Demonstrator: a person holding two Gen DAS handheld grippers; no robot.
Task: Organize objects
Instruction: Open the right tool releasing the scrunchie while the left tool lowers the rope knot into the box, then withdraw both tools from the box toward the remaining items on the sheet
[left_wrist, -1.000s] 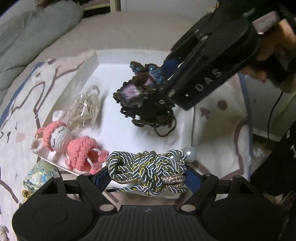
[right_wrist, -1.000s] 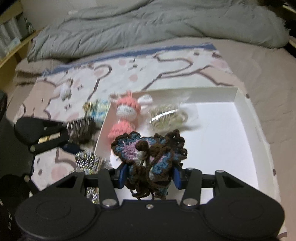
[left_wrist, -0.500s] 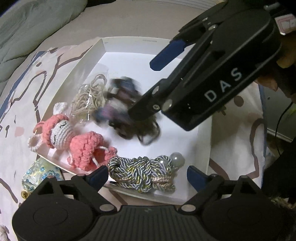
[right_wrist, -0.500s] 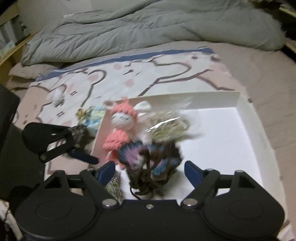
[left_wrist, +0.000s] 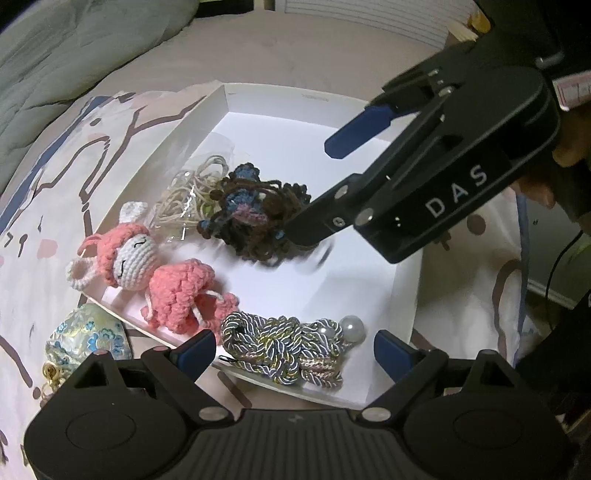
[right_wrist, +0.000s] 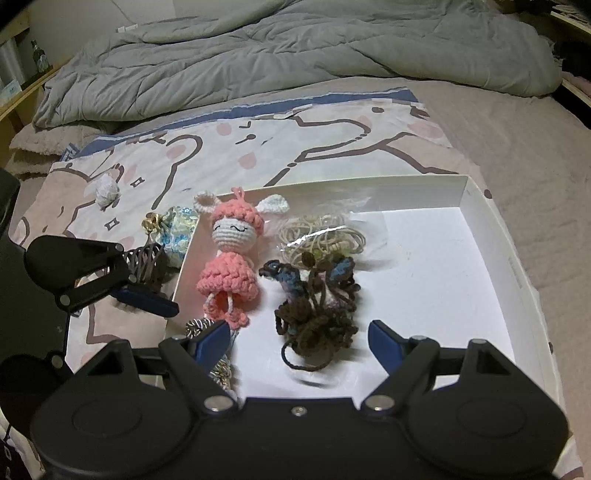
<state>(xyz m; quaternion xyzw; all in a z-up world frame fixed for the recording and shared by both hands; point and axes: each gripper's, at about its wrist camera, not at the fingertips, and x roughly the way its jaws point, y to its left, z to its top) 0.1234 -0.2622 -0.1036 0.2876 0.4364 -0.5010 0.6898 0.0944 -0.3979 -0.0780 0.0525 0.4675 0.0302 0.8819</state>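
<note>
A white box (left_wrist: 404, 291) (right_wrist: 491, 236) lies on the bed. Inside lie a pink crochet doll (left_wrist: 155, 273) (right_wrist: 231, 254), a bag of rubber bands (left_wrist: 188, 192) (right_wrist: 321, 232), a brown and blue crochet piece (left_wrist: 255, 218) (right_wrist: 317, 299) and a knotted silver cord with a pearl (left_wrist: 288, 347) (right_wrist: 207, 328). My left gripper (left_wrist: 295, 350) is open around the cord, not touching it. My right gripper (right_wrist: 297, 341) is open just above the crochet piece, which lies free. It also shows in the left wrist view (left_wrist: 321, 184).
A blue floral pouch (left_wrist: 88, 332) (right_wrist: 177, 229), a dark hair claw (right_wrist: 146, 262) and a small white bundle (right_wrist: 107, 192) lie on the patterned cloth (right_wrist: 258, 147) left of the box. A grey duvet (right_wrist: 295, 55) lies behind.
Both grippers opened. The right one dropped the crochet piece into the box by the rubber bands. The left one let the cord down at the box's near edge.
</note>
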